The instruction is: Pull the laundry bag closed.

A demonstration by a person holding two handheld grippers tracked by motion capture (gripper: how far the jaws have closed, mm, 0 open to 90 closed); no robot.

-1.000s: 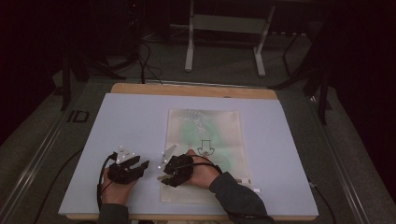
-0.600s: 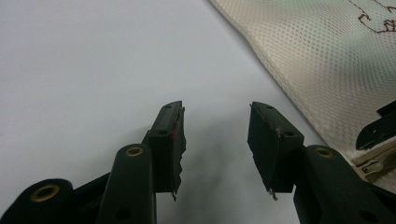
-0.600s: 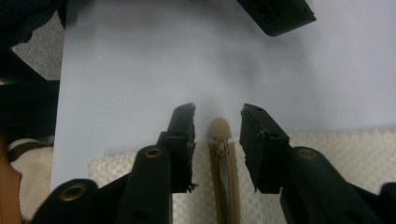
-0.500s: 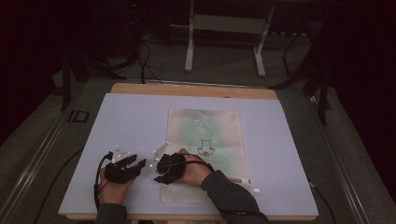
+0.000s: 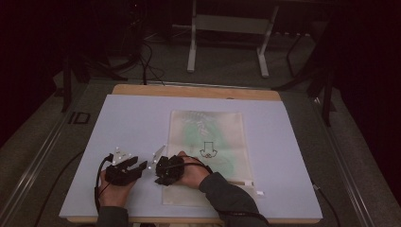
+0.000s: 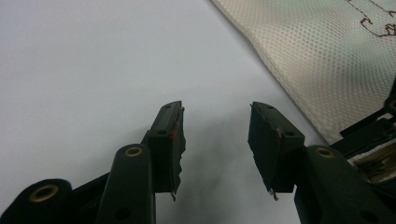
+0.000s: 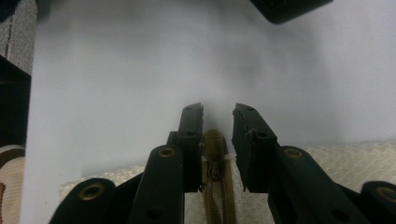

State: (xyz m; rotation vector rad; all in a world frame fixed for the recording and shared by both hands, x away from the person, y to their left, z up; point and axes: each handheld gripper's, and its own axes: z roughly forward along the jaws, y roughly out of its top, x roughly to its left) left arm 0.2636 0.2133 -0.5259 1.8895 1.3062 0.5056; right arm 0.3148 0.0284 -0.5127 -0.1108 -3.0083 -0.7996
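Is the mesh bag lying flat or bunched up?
Flat: the mesh bag lies spread on the table, its edges straight in the high view. Whether its zipper is shut, cannot tell.

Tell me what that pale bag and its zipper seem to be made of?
The bag looks like cream mesh fabric, matte: a regular grid of tiny holes covers it. The zipper looks like tan woven tape, its puller probably metal; too blurred to be sure.
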